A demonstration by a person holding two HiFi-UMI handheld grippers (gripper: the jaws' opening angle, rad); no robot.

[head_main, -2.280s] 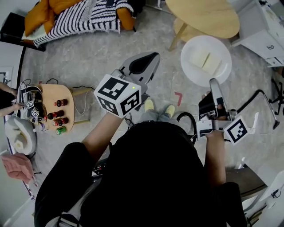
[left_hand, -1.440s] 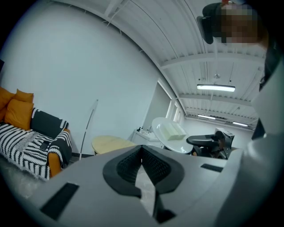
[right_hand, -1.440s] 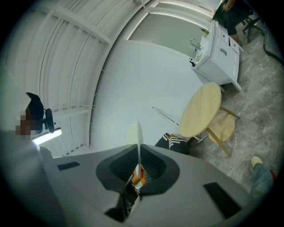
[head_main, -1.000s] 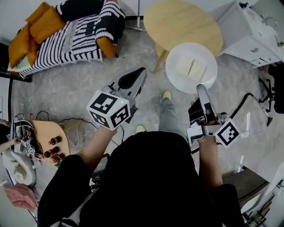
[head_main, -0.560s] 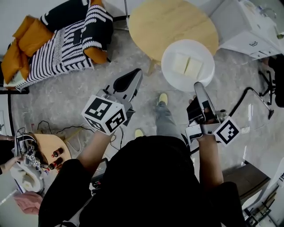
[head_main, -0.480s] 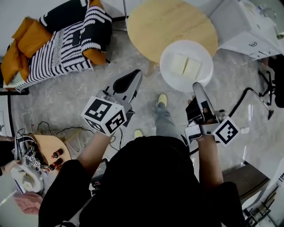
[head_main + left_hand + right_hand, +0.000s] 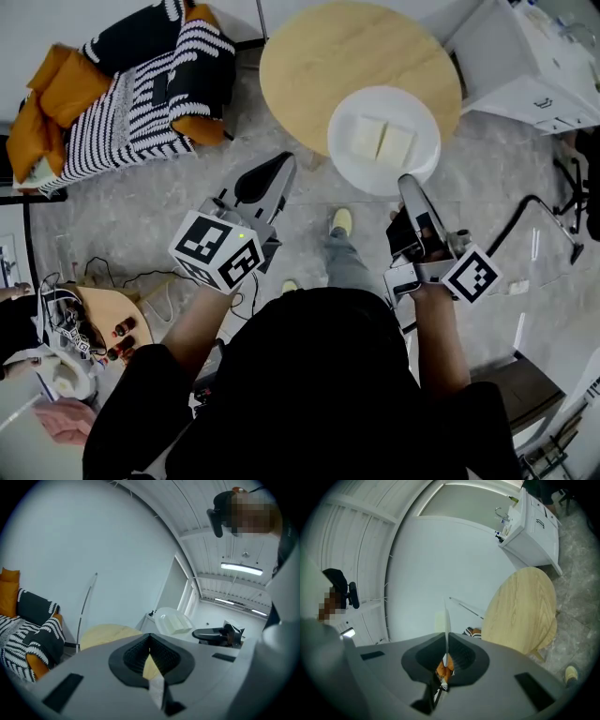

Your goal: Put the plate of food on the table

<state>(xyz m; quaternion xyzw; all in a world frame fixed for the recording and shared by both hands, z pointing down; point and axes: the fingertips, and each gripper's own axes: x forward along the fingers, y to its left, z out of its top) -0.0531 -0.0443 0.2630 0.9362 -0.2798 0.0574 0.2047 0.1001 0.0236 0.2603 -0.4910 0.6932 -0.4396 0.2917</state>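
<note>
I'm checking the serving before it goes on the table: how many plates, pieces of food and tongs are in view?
Plate: 1
Pieces of food: 2
Tongs (left tongs, right tongs): 2
Total: 5

Bright, even indoor light falls from overhead on the round wooden table (image 7: 356,66), leaving only faint, soft shadows on the grey floor (image 7: 141,216) beside it, and the white plate (image 7: 382,141) overlapping its near edge looks almost washed out. The head view is sharp, though lines bow outward away from the table. Both gripper views are fisheye circles with dark corners, and in the left one a ceiling strip light (image 7: 243,567) glows above the table.
</note>
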